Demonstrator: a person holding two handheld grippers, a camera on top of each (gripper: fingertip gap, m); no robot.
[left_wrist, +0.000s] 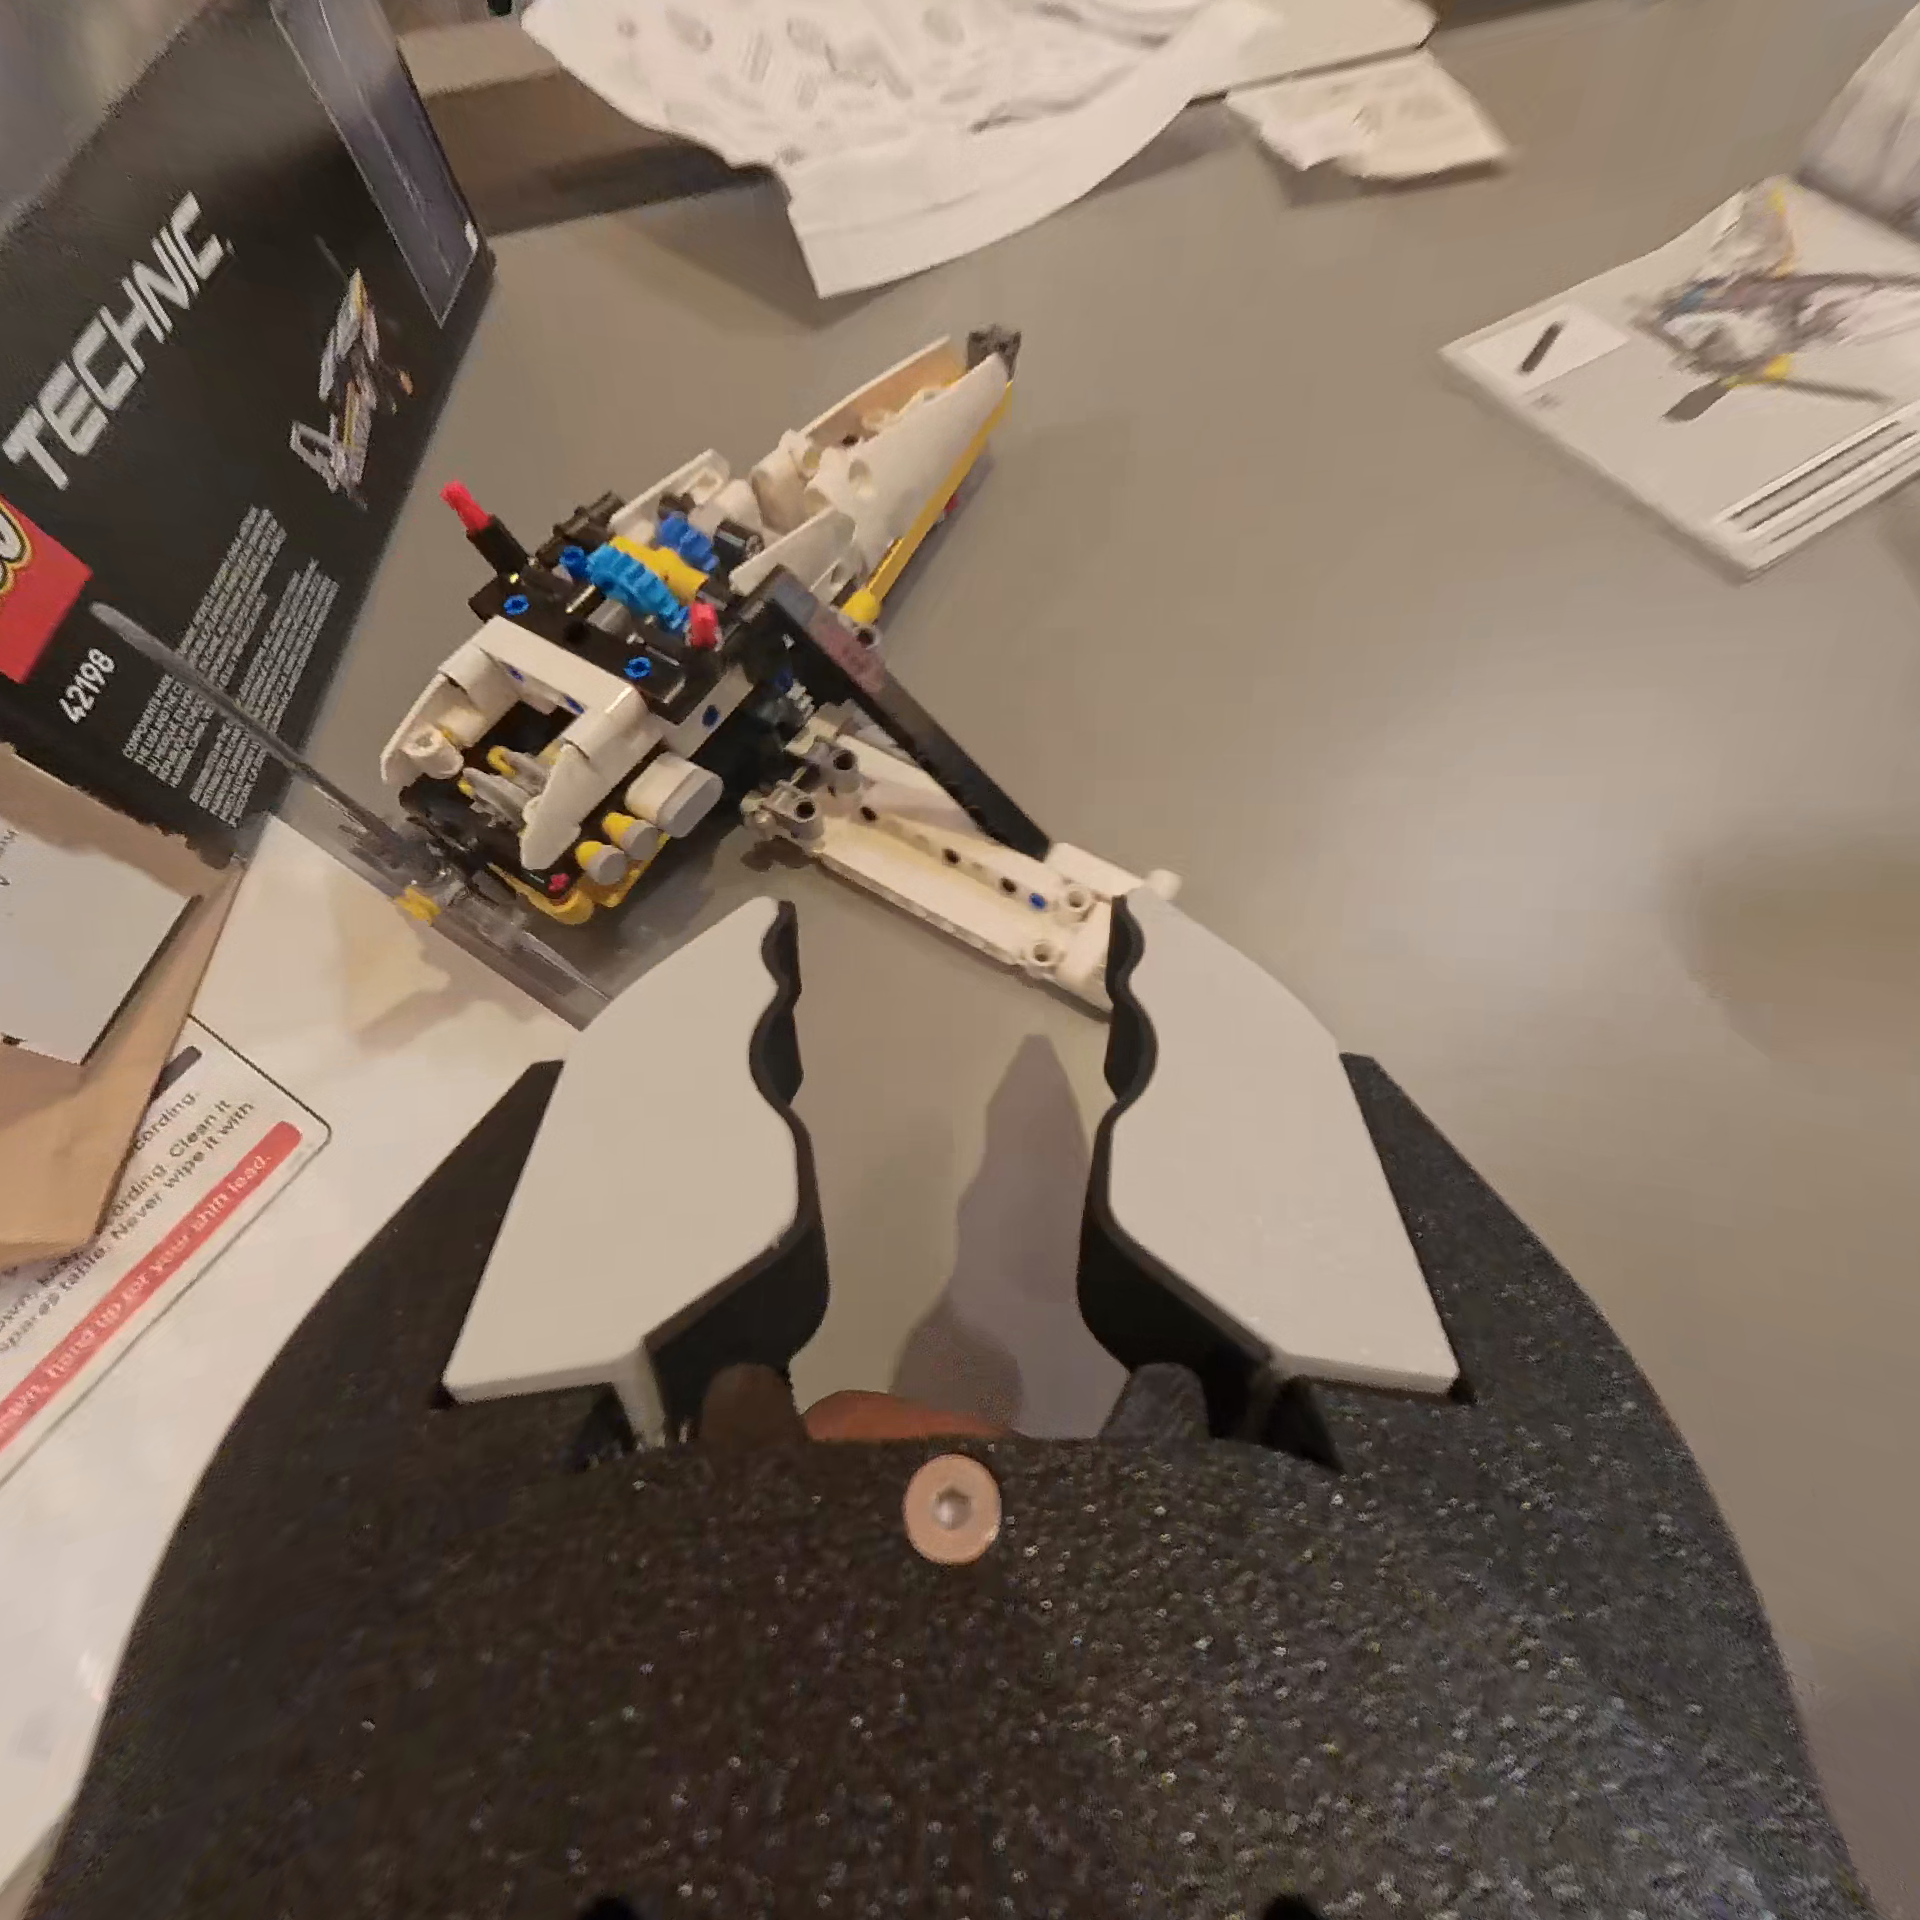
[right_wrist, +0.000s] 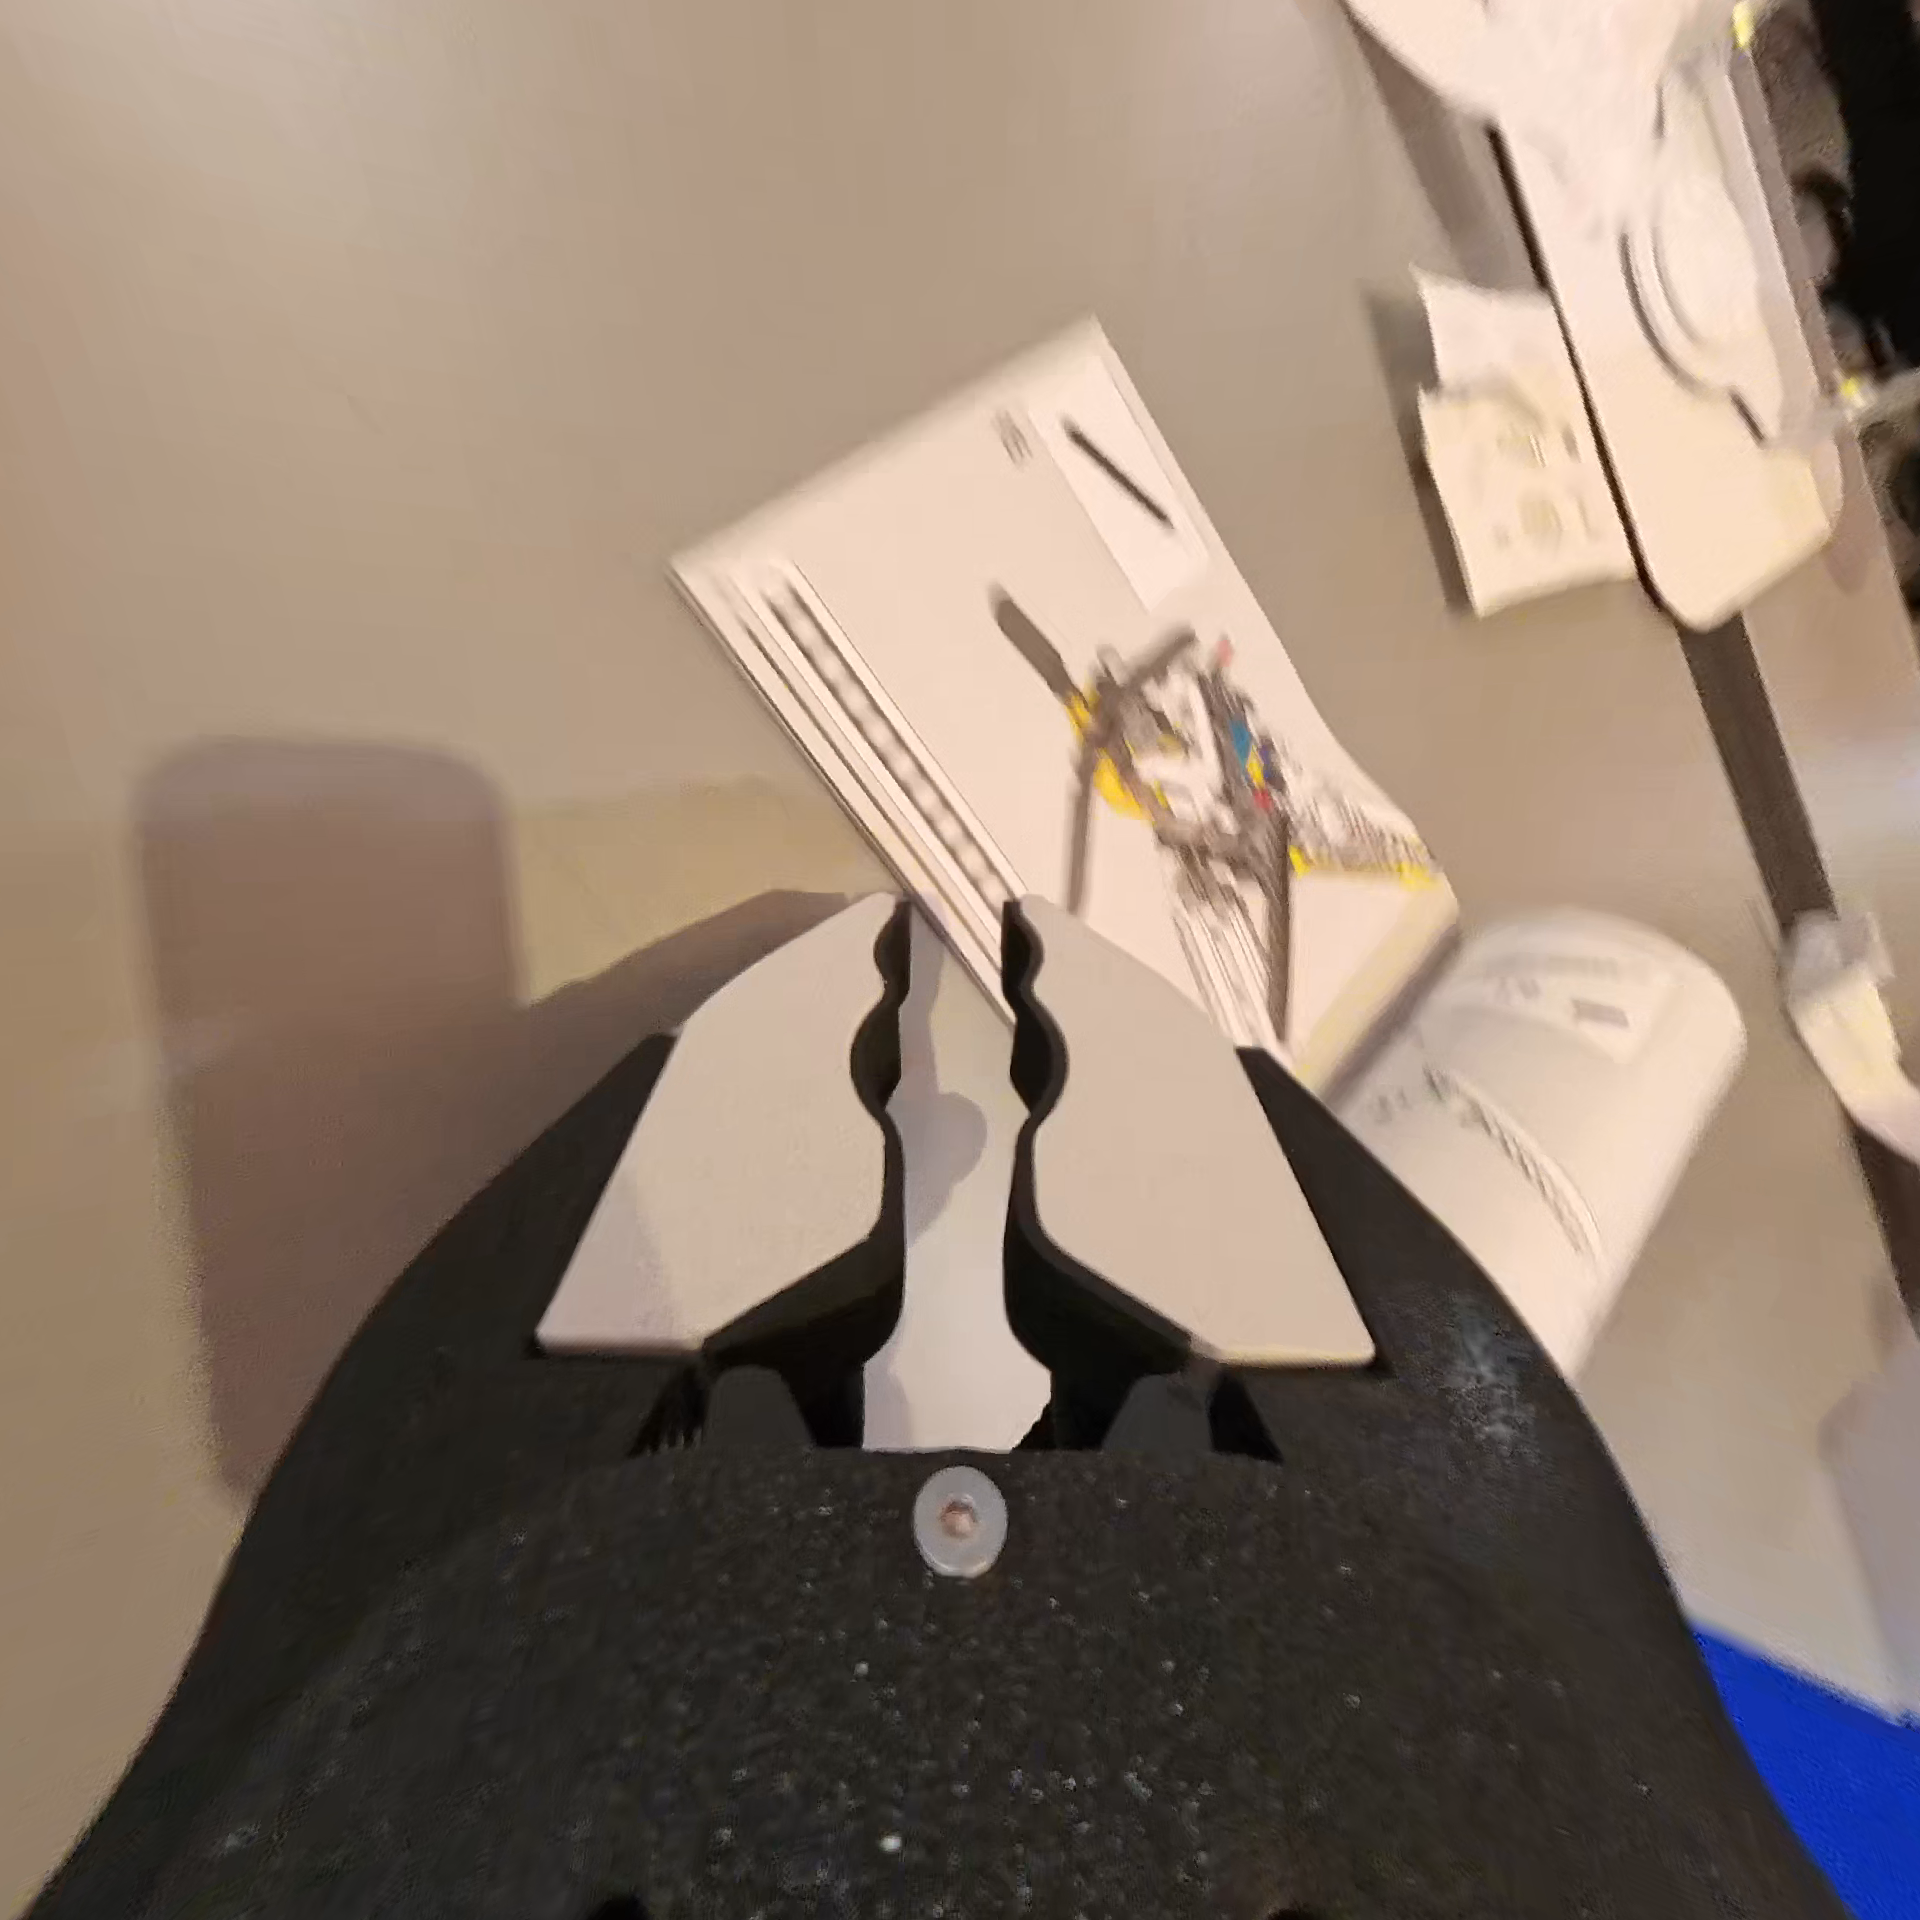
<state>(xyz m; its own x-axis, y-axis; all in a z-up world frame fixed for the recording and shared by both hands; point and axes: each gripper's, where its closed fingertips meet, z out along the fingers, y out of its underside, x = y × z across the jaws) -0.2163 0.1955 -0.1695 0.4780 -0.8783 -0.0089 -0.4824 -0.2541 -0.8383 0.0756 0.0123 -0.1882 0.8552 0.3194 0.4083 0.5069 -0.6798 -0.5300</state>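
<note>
1. Hovering low over the grey worktop (left_wrist: 1455, 779), the left claw (left_wrist: 951, 935) stands wide with nothing between its pads; bare worktop shows through the gap.
2. Lying just ahead of it is a partly built brick model aircraft (left_wrist: 665, 665), white with black, yellow, blue and red parts. Its long white wing beam (left_wrist: 935, 883) runs toward the claw, and the beam's end sits right at the inner edge of the right-hand fingertip (left_wrist: 1195, 966); whether they touch cannot be told.
3. Standing beside the model, toward the worktop's far left corner, is a black cardboard box (left_wrist: 208, 416). A printed card (left_wrist: 135, 1226) and a brown paper bag (left_wrist: 62, 1039) lie at the near left edge.
4. Spreading along the far edge are crumpled white sheets (left_wrist: 935, 135); an instruction booklet (left_wrist: 1714, 384) lies toward the right edge.
5. Pointing at that same booklet (right_wrist: 1039, 675), the right claw (right_wrist: 951, 925) is narrow, a slim gap left between its pads. The booklet's stacked page edge shows through that gap, but the pads do not visibly press on it, and the view is blurred.
6. Judging by this, any grip on the beam would want the wide claw centred over it first, since only one fingertip is near it.
</note>
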